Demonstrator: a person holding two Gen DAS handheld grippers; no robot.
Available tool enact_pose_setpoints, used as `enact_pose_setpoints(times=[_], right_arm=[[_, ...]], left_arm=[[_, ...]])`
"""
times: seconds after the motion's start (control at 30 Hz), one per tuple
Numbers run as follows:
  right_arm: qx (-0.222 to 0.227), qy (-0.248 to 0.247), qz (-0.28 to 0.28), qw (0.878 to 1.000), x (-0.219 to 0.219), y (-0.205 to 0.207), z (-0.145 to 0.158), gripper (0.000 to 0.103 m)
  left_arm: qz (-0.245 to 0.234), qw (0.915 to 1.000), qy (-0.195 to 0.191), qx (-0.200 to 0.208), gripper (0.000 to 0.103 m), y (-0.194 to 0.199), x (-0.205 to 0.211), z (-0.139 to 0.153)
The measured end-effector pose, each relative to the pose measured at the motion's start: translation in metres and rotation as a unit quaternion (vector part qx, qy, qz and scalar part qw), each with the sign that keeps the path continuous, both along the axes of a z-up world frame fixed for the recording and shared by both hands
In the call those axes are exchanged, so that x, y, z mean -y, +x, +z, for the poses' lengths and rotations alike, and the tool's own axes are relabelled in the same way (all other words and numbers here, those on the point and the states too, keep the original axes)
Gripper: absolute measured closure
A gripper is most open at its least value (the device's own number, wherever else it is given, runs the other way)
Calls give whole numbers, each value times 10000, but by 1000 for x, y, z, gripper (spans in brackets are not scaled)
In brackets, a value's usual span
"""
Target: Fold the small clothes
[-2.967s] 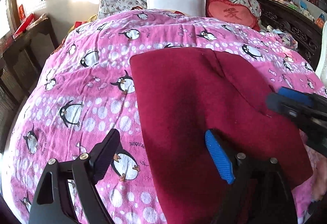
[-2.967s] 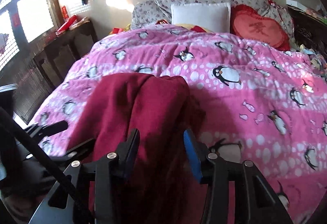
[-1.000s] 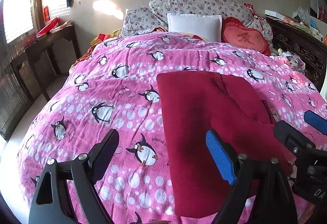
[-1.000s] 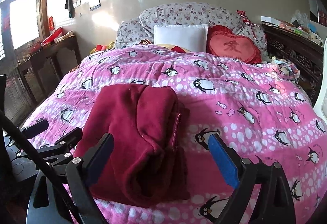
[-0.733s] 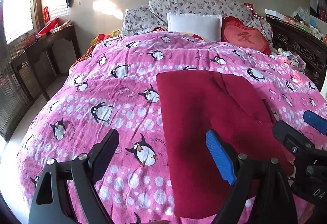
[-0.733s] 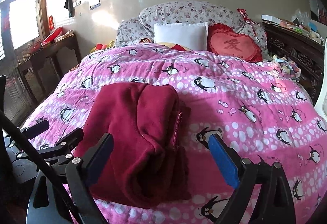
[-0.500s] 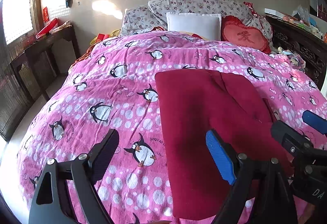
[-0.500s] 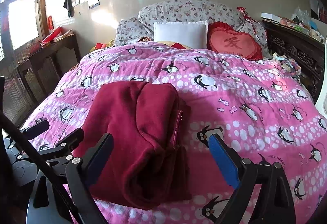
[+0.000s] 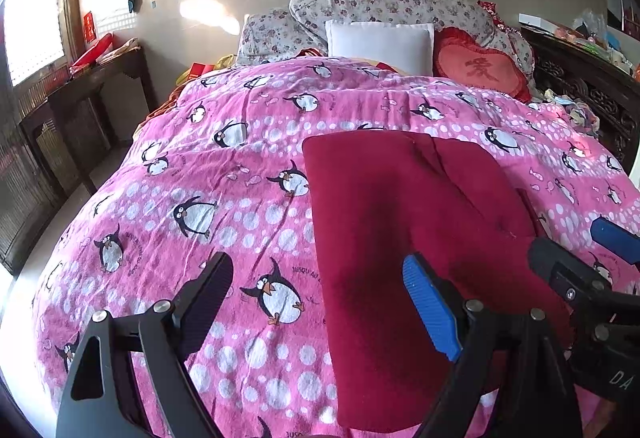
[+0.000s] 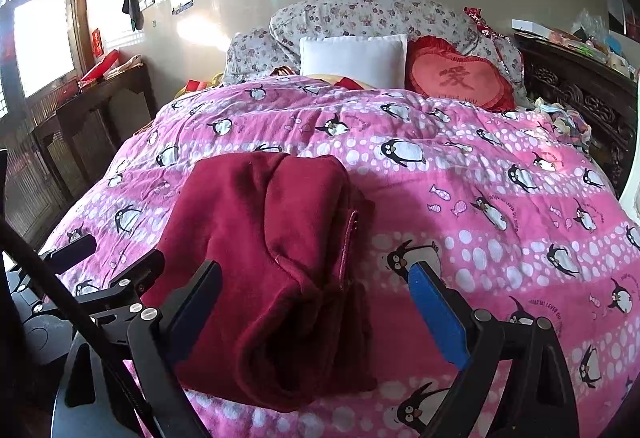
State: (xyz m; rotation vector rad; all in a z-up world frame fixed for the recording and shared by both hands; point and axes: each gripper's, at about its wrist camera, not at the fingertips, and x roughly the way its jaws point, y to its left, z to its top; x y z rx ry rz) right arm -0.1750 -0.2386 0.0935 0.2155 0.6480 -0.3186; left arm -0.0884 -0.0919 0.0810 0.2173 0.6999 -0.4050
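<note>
A dark red fleece garment [image 9: 400, 230] lies folded on the pink penguin-print bedspread [image 9: 224, 174], near the bed's front edge. In the right wrist view the same garment [image 10: 272, 238] shows stacked folded layers and a zipper edge. My left gripper [image 9: 320, 298] hovers above the garment's left edge, jaws wide open, nothing between them. My right gripper [image 10: 316, 302] hangs over the garment's near right part, also wide open and empty. Each gripper shows at the other view's edge: the right one [image 9: 584, 262] and the left one [image 10: 108, 262].
At the bed's head lie floral pillows [image 10: 360, 18], a white cushion [image 10: 352, 56] and a red heart cushion [image 10: 456, 78]. A dark wooden side table [image 9: 80, 106] stands left of the bed. Carved dark furniture [image 10: 580, 90] with clutter lines the right side.
Since three seconds ago both grippers pulled back from the garment and the right one opened. Over the last second nothing visibly moved.
</note>
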Motion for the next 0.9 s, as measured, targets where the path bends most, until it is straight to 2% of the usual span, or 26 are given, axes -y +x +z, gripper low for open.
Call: enact_pose_setpoints(times=[0.9], right_arm=[[-50,66,-68,9999,7,-2,-3,6]], left_arm=[[-42,10000,-34,-18,17,2,-3,-8]])
